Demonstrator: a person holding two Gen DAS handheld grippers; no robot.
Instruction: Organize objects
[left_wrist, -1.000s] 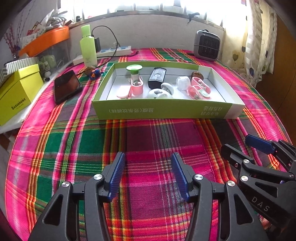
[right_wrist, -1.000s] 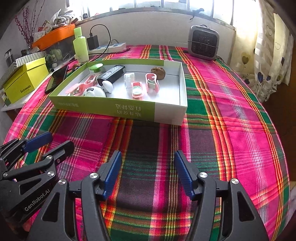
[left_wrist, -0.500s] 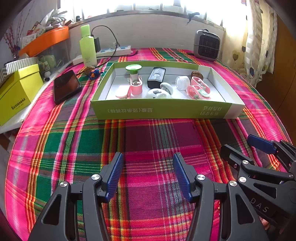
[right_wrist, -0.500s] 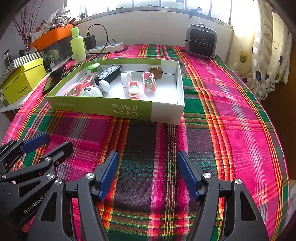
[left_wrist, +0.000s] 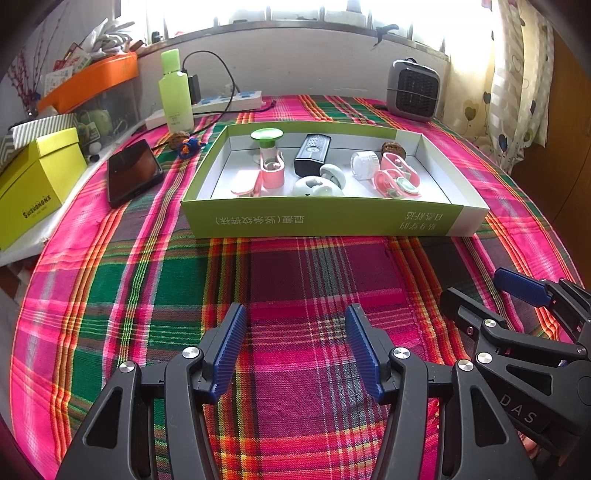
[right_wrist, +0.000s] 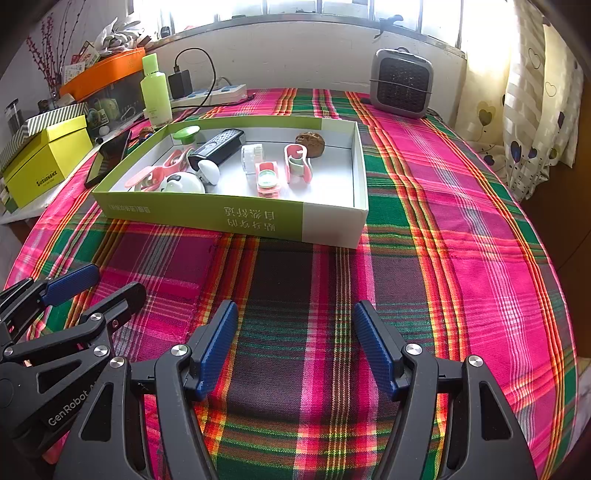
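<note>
- At the far left, off the cloth's edge, a yellow box (left_wrist: 35, 184) sits on a side shelf, with an orange-lidded bin (left_wrist: 92, 79) behind it.
- A dark phone (left_wrist: 133, 171) lies flat on the plaid tablecloth (left_wrist: 166, 280), just left of the tray.
- Behind it stands a pale green bottle (left_wrist: 176, 94), upright, beside a white power strip (left_wrist: 225, 103).
- The left gripper (left_wrist: 293, 347) hovers over bare cloth near the table's front. Its blue-padded jaws are spread, have just been opening a little, and hold nothing.
- In the middle of the table lies a shallow green tray (left_wrist: 321, 219). Inside are a black remote (left_wrist: 312, 155), pink clips (left_wrist: 397, 177), a white round gadget (left_wrist: 317, 184), a green-topped item (left_wrist: 266, 134) and a brown walnut (right_wrist: 310, 142).
- The right gripper (right_wrist: 291, 345) hovers alongside its partner, well short of the tray. Its jaws are wide apart, have just been opening, and are empty.
- At the far right back corner stands a small grey heater (right_wrist: 402, 83), near patterned curtains (right_wrist: 532, 110).
</note>
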